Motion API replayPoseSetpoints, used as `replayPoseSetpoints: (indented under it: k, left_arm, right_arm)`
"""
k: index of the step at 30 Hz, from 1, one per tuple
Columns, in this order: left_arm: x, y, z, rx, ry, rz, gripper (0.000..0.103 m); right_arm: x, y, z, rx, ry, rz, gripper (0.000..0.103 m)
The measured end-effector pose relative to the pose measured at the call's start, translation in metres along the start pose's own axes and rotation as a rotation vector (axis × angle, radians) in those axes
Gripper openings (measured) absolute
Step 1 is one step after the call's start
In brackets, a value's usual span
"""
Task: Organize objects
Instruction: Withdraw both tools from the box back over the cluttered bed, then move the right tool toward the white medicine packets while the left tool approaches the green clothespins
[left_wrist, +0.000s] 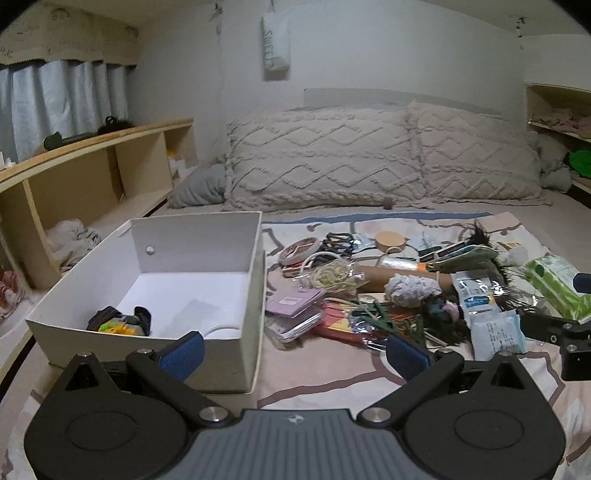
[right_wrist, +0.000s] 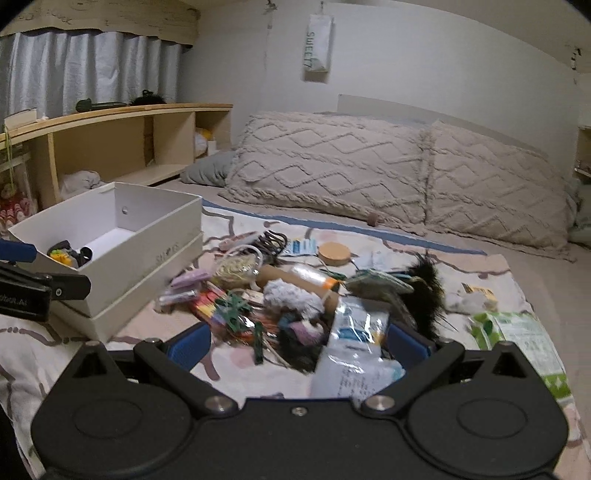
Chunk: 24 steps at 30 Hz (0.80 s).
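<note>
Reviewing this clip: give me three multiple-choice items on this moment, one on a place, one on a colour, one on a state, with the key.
1. Where does the white box sit relative to the clutter pile?
A. on the left of it
B. on top of it
C. behind the pillows

2. What colour are the gripper pads?
A. red
B. blue
C. yellow

3. What state is the right gripper in?
A. shut on a pouch
B. shut on nothing
C. open

Key: 1 A, the box stands left of the pile on the bed; 2 B, both pads show blue; 3 C, its fingers stand wide apart over the pile.
</note>
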<state>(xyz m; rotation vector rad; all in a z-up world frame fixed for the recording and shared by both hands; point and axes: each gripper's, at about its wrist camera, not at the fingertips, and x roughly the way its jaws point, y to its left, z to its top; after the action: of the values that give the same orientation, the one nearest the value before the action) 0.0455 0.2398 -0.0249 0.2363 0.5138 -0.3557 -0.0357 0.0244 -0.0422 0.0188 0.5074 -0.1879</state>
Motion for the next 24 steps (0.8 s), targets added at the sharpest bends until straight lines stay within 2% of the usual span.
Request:
replayPoseSetpoints:
  k: [3,7,13,17,24]
  left_arm:
    - [-0.002,-0.008,-0.007,0.013,-0.021,-0.021,0.103]
    - [-0.001,-0.019,-0.014,0.018,-0.028,-0.046,0.103]
    - [0.007,-0.031,-0.028,0.013,-0.018,-0.048,0.103]
    - [0.014,-0.04,-0.039,0.025,-0.017,-0.058,0.103]
    - [0.026,-0.053,-0.055,0.016,-0.022,-0.075,0.103]
  right_arm:
    - [0.0,-0.001,-0.009,-0.005,-0.004,-0.023,0.103]
    - [0.001,-0.004,-0.023,0.004,0.01,-0.006,0.103]
    - [0.0,-0.009,-0.042,0.01,-0.037,-0.007,0.103]
    - [0.006,-0.017,-0.051,0.031,-0.012,0.029,0.103]
    - [0.025,-0.02,-0.067,0.039,0.048,-0.053,0.103]
